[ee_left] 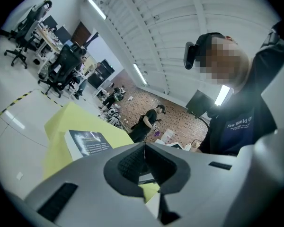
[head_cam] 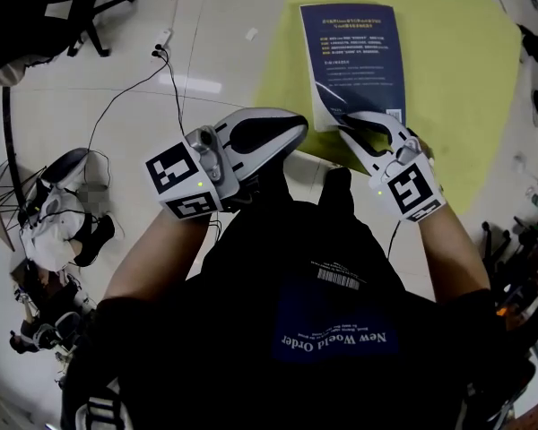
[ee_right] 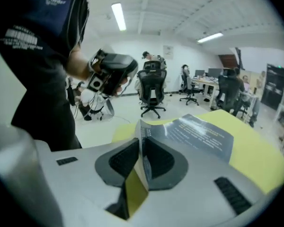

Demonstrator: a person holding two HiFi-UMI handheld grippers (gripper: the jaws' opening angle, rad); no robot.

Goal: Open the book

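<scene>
Head view with both gripper views. The book (head_cam: 354, 56) is shown lying flat on the yellow surface (head_cam: 457, 88), at 12 o'clock from the right gripper (head_cam: 348, 128). In the right gripper view, the jaws are seen clamped on the near corner of the cover (ee_right: 142, 143), which is bent upward there, while the rest of the cover is spread flat over the pages. The left gripper (head_cam: 294, 133) is held at 9 o'clock from the right one, off the book, with its jaws pressed together on nothing. The opening is judged to be barely advanced: one corner is gripped and raised, no page is exposed, and the cover is yet to be swung over.
</scene>
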